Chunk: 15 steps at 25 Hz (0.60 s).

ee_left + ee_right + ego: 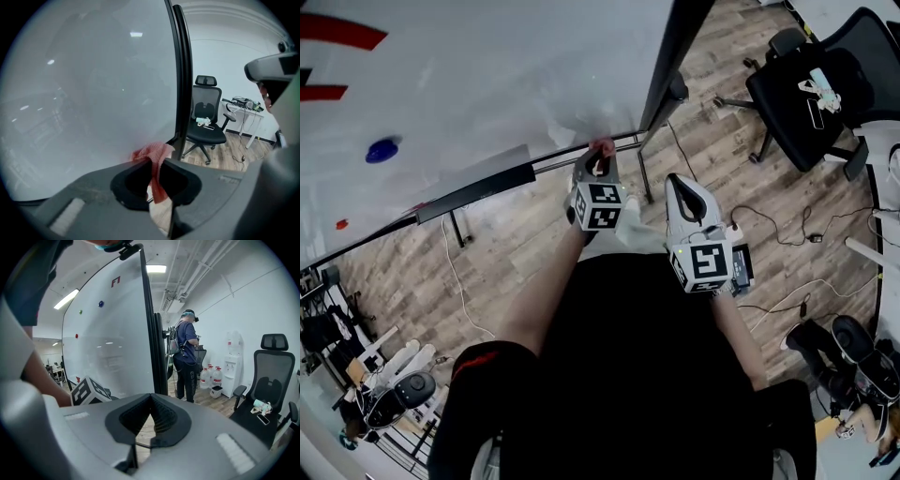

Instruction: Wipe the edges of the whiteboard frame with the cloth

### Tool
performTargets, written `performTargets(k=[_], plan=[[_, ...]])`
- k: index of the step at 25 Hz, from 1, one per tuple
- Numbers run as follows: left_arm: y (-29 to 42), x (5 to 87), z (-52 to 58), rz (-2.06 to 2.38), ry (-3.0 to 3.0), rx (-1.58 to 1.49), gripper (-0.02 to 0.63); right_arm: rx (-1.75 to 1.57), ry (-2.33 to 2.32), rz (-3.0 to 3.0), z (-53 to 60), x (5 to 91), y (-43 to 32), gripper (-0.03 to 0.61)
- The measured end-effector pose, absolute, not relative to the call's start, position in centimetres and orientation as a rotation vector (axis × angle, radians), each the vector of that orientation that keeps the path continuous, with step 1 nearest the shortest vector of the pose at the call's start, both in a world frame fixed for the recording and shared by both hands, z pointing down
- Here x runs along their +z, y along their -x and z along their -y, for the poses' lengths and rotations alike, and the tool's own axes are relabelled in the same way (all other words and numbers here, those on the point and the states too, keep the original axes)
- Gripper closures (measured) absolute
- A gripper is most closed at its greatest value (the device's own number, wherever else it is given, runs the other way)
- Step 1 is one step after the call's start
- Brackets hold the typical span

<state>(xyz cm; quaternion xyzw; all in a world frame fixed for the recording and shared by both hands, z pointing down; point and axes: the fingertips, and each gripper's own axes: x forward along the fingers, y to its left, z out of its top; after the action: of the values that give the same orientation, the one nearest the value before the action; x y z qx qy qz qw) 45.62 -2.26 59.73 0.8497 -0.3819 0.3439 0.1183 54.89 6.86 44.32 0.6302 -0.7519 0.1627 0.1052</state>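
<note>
The left gripper [155, 174] has its two fingers pinched on a red cloth [151, 153]. The cloth's free end appears to be pressed against the lower right corner of the whiteboard [487, 75], where the bottom rail meets the dark upright frame [182, 89]. The right gripper [151, 403] hangs just off that same corner, on the floor side. Its fingers are pressed together with nothing between them.

My reading is that the wipe is at a corner, so either the bottom edge or the right upright could be the run in hand. The frame shows no dust line or streak to tell which parts are done. I would count most of the upright and the top edge as left to do, though the fisheye view makes that hard to be sure of.

A pen tray [476, 192] juts out along the whiteboard's bottom edge and would interrupt a sweep leftward. Beyond the right edge are an office chair [811, 94] and loose cables [787, 230] on the floor. A person [185, 355] stands past that edge too, well apart.
</note>
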Motion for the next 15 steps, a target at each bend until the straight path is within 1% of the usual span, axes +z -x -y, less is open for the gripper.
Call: performTargets(k=[15], plan=[[-48.9,59.6,1.6,1.043,-2.540,1.014,0.571,0.499,-1.932,2.157,-8.3,44.5,-57.0,0.577]])
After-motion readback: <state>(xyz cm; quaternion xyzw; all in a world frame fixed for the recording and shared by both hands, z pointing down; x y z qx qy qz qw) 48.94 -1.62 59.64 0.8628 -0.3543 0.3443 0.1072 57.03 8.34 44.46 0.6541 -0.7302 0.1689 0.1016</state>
